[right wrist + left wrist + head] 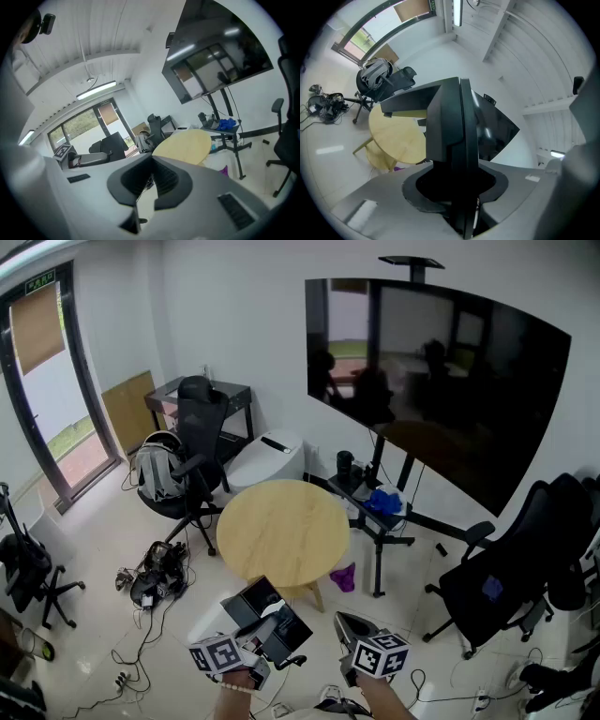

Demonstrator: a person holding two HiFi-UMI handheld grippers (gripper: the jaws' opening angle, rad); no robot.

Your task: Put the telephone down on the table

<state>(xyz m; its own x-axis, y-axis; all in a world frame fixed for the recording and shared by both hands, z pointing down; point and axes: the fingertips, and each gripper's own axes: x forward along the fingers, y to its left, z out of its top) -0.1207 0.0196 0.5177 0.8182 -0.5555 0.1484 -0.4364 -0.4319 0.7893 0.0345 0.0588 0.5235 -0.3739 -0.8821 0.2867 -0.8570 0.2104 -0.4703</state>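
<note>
The left gripper (246,645) is clamped on the telephone (270,615), which is held in the air short of the round wooden desk (281,531). The right gripper (351,625) has its jaws together and holds nothing. Carry the telephone over the middle of the desk, level it, lower it until its base rests, then release. Which face is downward is unclear from these views. The desk top is bare. Chairs (192,460) stand around it, and cables (155,579) lie on the floor at its left.
</note>
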